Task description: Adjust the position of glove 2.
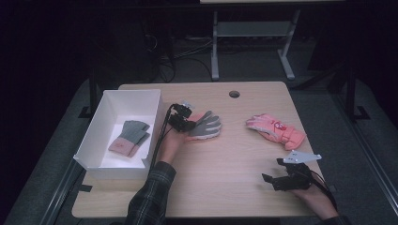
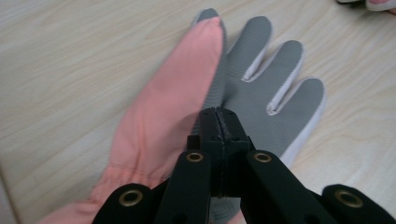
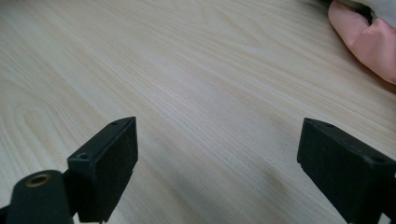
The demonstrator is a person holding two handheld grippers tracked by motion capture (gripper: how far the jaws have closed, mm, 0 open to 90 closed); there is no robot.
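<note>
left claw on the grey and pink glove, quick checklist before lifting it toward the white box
1. Left claw shut on the grey and pink glove: ok, jaws pressed together on the fabric.
2. Grip deep enough to hold: cannot tell.
3. White box open with room: ok, one folded glove lies inside with bare floor beside it.
4. Path to the box: ok, box stands right beside the left claw.
5. Right claw out of the way: ok, open, over bare table.
6. Pink glove apart from the held one: ok.
</note>
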